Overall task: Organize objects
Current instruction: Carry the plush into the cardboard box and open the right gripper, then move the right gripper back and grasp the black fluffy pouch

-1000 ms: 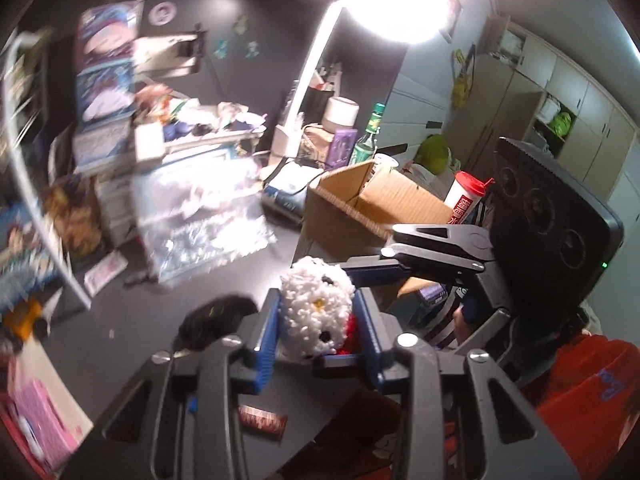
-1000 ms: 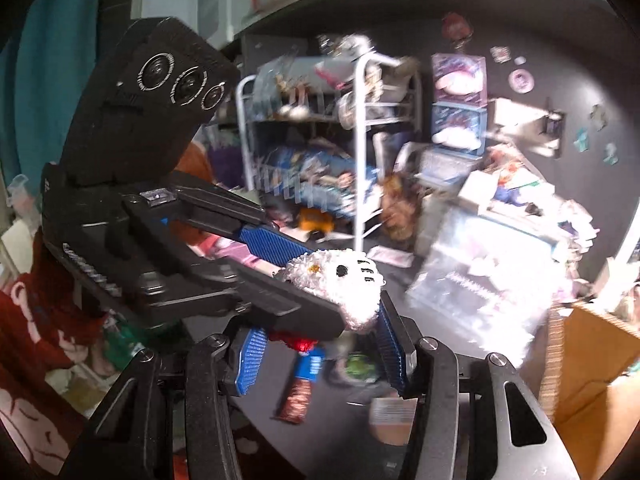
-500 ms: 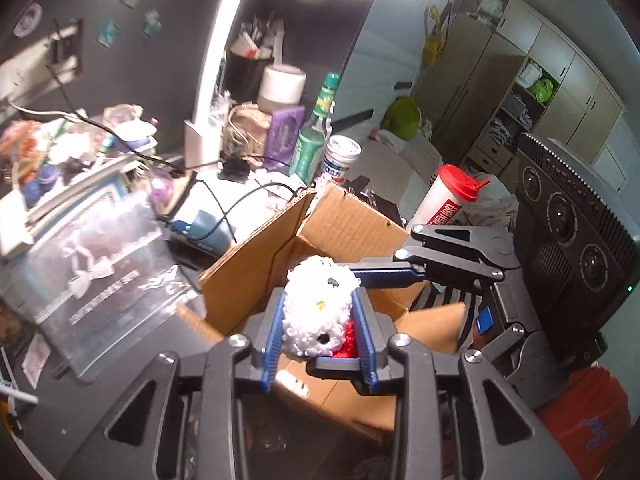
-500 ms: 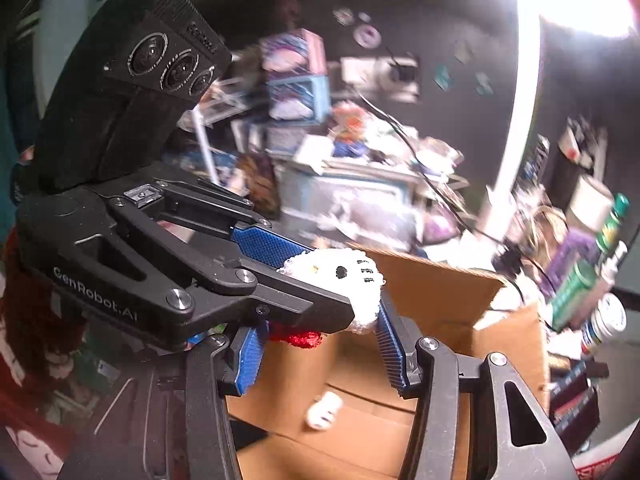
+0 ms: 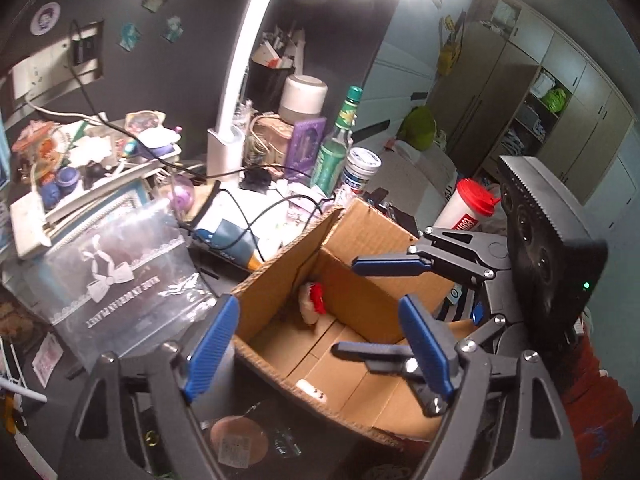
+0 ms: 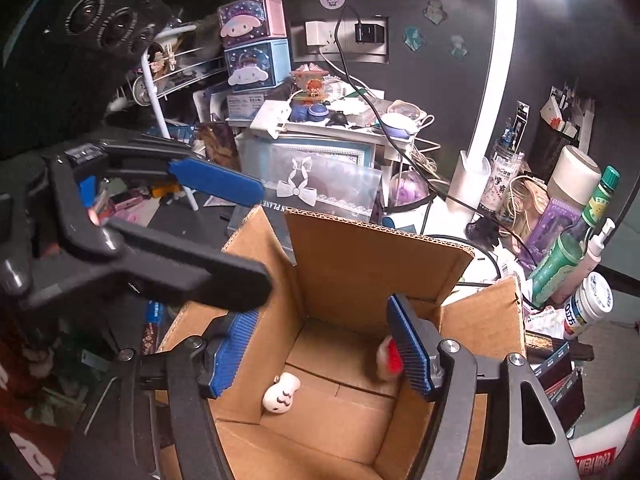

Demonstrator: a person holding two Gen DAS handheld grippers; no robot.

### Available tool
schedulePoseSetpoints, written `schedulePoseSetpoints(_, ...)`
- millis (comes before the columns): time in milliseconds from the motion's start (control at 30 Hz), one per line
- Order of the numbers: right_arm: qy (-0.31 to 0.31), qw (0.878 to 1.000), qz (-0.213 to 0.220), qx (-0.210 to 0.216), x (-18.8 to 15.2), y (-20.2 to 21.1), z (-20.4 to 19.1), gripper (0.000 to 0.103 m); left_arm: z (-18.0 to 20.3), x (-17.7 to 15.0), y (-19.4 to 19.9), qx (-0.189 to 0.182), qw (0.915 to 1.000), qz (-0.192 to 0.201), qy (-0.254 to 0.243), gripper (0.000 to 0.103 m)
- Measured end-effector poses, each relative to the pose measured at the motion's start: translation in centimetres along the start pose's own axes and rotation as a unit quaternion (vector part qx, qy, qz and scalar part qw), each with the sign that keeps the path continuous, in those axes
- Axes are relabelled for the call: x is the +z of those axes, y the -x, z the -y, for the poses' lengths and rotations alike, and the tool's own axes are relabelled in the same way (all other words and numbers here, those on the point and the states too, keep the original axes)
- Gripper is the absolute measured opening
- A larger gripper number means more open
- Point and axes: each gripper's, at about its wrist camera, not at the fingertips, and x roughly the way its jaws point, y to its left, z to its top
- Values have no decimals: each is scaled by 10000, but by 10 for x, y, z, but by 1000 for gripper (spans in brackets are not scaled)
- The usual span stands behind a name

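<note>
Both spread-open, unloaded, the left hand-held gripper point(image 5: 320, 344) and right hand-held gripper point(image 6: 324, 354) flank a cardboard box point(image 6: 360, 248) containing a white-and-red plush point(image 5: 311, 304) and small white figure point(image 6: 281, 393).

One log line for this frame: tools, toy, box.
left tool: open | right tool: open | white-and-red plush toy: inside cardboard box, ungripped | small white figure: on box floor

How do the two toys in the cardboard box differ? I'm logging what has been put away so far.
The white-and-red plush toy looks fuzzy, has a red patch, and sits against a wall of the cardboard box. The small white figurine is smooth and plain white with small dark markings, and lies out on the floor of the box. In the right wrist view the plush looks blurred; the figurine is sharp. Both are mostly white and inside the box.
</note>
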Motion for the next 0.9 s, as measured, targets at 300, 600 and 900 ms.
schedulePoseSetpoints(300, 235, 9989, 408, -46, 7, 20, -35, 67, -28, -34, 54, 516, 9973, 505, 112, 85)
schedulePoseSetpoints(600, 846, 9887, 513, 1124, 15, 8, -143, 68, -62, -90, 111, 1298, 9847, 1137, 253, 96)
schedulePoseSetpoints(900, 146, 9900, -236, 1381, -3, -93, -177, 85, -120, -170, 113, 1603, 9749, 1278, 863, 98)
